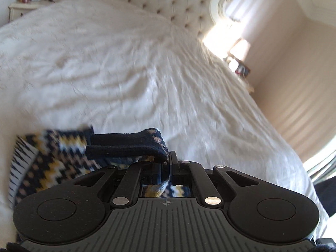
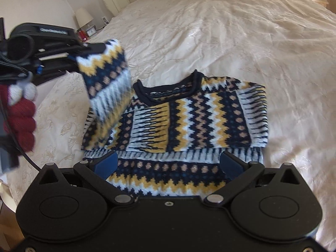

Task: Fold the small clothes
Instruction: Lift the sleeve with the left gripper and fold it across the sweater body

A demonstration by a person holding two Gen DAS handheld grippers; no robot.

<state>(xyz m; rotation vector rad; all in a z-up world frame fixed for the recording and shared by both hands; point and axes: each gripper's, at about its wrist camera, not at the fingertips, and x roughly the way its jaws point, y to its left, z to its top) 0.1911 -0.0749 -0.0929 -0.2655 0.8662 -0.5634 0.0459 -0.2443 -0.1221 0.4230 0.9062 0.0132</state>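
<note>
A small patterned knit sweater (image 2: 189,115), navy, yellow, white and tan, lies on the bed with its neckline away from me. Its right sleeve is folded across the chest. My left gripper (image 1: 166,166) is shut on the cuff of the left sleeve (image 1: 126,145). In the right wrist view, the left gripper (image 2: 92,47) holds that sleeve (image 2: 107,84) lifted above the sweater's left side. My right gripper (image 2: 168,163) is open and empty, its blue pads (image 2: 106,164) spread just above the sweater's bottom hem.
The cream bedspread (image 2: 252,42) stretches all around the sweater. A tufted headboard (image 1: 168,2) stands at the far end. Nightstands with a lamp (image 2: 84,19) and a clock flank the bed. A red-sleeved arm (image 2: 21,115) holds the left gripper.
</note>
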